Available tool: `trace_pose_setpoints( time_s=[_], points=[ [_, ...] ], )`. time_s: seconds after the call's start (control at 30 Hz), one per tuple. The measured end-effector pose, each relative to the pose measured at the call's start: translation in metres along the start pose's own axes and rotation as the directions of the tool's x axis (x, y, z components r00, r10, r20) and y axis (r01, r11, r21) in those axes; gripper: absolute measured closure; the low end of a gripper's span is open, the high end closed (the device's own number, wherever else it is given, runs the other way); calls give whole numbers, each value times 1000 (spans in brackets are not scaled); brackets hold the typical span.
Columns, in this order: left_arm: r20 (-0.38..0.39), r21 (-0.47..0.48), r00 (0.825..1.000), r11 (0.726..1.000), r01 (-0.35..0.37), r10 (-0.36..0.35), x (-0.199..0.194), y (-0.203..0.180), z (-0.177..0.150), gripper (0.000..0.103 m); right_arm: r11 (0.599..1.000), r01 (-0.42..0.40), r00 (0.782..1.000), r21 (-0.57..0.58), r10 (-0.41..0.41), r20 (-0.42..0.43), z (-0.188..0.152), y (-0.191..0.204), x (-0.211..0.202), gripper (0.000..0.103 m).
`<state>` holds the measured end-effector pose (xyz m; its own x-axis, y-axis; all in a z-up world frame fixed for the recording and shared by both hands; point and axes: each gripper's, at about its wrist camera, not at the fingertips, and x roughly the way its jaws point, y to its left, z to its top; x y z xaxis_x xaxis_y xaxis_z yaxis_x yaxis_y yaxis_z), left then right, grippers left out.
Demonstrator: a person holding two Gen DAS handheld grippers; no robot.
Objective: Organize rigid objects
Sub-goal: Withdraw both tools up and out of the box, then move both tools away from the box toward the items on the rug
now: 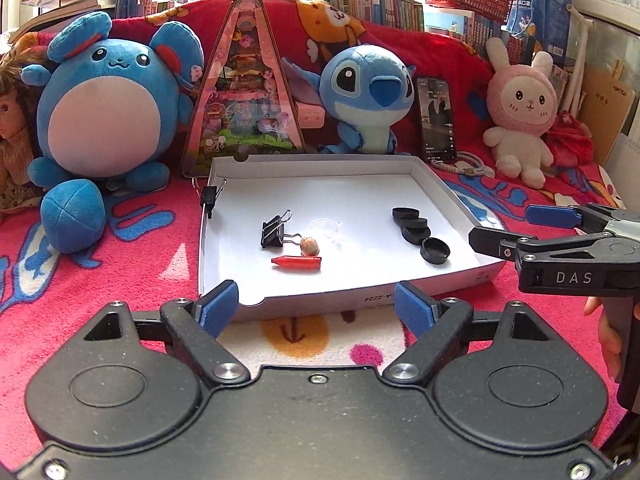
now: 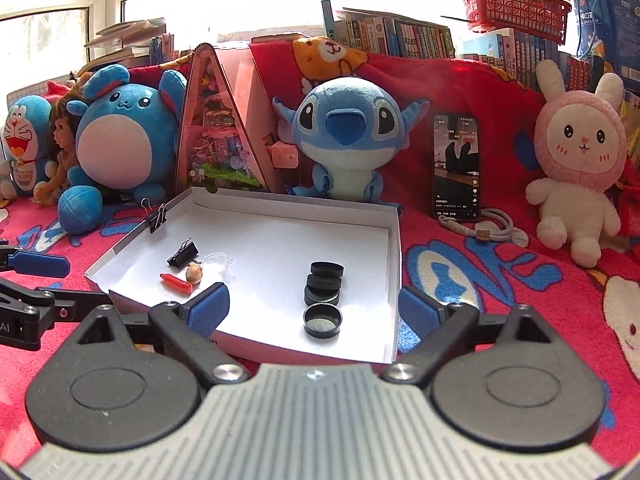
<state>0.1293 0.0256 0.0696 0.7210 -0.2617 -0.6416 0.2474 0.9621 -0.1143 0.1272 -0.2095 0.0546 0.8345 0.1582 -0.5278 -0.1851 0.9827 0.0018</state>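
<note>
Left wrist view shows me the white box lid (image 1: pixel 440 184) lying flat on the red blanket (image 1: pixel 120 280), with the small hard things inside it. On one side four black round caps (image 1: pixel 416 232) sit in a neat line, close together, some touching. That part looks done to me. On the other side is a messy little group: a black binder clip (image 1: pixel 276 231), a red crayon (image 1: pixel 297 263), a small brown nut-like bead (image 1: pixel 310 246) and a clear plastic piece (image 1: pixel 326 229) that is hard to make out. The crayon and bead look like they touch. One more binder clip (image 1: pixel 209 196) is clipped on the far left wall of the lid.

My left gripper (image 1: pixel 316 308) is wide open and holds nothing. It waits just outside the near wall of the lid. My right gripper (image 2: pixel 314 308) is wide open too, with nothing in it, and it hangs over the near end of the lid close to the caps.

I think the job is about half done. The messy group is what I have left to sort.
</note>
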Motion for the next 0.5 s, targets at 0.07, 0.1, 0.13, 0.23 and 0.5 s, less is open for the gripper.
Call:
trace_pose_setpoints(
  time_s=[0.07,0.1,0.13,0.23,0.5],
  points=[
    [7,1,1000,1000,11,-11,-7,-2,-3,18,1000,0,1000,-8,0,8,-2,1,-4,5],
    [10,2,1000,1000,15,-15,-9,-2,-4,18,1000,0,1000,-14,0,13,-3,1,-7,5],
    [17,7,1000,1000,21,-21,-13,-3,-6,18,1000,1,1000,-18,0,17,-5,1,-9,4],
    [35,24,999,1000,19,-20,-23,-8,-10,17,999,1,1000,-37,0,29,-9,3,-16,4],
    [43,34,998,999,37,-38,-37,-15,-23,17,996,3,999,-90,1,50,-21,10,-33,2]
  ],
)
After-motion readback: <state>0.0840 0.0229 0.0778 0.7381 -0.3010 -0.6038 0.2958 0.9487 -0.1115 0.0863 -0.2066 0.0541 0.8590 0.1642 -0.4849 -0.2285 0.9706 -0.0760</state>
